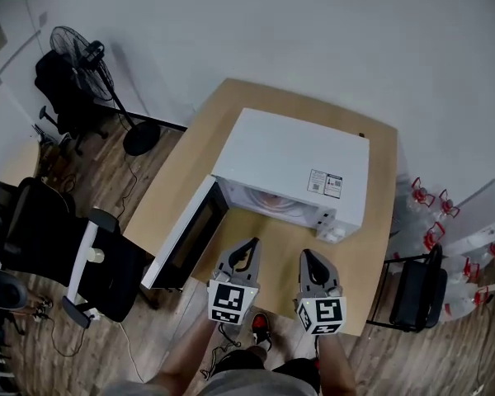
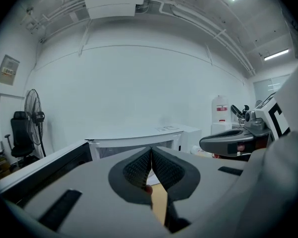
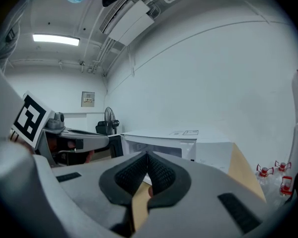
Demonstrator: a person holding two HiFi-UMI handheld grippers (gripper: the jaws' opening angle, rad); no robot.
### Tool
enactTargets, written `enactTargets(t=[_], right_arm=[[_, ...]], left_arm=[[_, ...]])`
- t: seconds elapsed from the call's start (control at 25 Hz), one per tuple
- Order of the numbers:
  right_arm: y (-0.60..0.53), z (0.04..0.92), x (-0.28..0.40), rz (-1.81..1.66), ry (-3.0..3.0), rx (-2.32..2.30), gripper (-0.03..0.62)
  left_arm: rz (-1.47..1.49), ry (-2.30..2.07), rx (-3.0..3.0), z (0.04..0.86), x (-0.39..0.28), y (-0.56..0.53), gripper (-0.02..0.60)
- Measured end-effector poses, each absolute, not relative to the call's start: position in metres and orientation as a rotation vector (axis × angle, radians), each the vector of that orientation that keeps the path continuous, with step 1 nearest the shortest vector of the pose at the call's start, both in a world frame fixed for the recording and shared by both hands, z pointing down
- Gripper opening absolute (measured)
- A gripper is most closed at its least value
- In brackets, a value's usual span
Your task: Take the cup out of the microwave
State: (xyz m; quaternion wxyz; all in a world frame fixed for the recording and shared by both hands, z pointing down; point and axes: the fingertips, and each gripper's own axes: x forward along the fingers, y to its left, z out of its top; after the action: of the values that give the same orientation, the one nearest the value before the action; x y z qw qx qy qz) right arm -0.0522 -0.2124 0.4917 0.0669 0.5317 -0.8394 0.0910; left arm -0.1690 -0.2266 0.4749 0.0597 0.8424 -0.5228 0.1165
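Ahead of left gripper (image 1: 251,243), right gripper (image 1: 306,255), jaws shut: open microwave (image 1: 293,163).

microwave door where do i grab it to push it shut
Probably the free end of the microwave door, away from its hinge, coming from the left side: it stands swung wide open off the microwave, so that end is exposed.

An office-like workroom is indicated by black office chairs (image 1: 33,229) and a pedestal fan (image 1: 82,52) on a wood-look floor (image 1: 148,337), a microwave (image 1: 293,167) set on a plain wooden table (image 1: 379,213) against bare white walls (image 1: 313,23), and strip lights (image 3: 55,39) and pipes (image 2: 198,19) overhead.
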Motion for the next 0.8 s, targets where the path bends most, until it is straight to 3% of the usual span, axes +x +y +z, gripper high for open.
enactTargets(t=[0.8], right_arm=[[-0.268, 0.563, -0.060, 0.327, -2.436, 1.644, 0.017]], left_arm=[[0.379, -1.500, 2.570, 0.554, -0.169, -0.301, 0.024]])
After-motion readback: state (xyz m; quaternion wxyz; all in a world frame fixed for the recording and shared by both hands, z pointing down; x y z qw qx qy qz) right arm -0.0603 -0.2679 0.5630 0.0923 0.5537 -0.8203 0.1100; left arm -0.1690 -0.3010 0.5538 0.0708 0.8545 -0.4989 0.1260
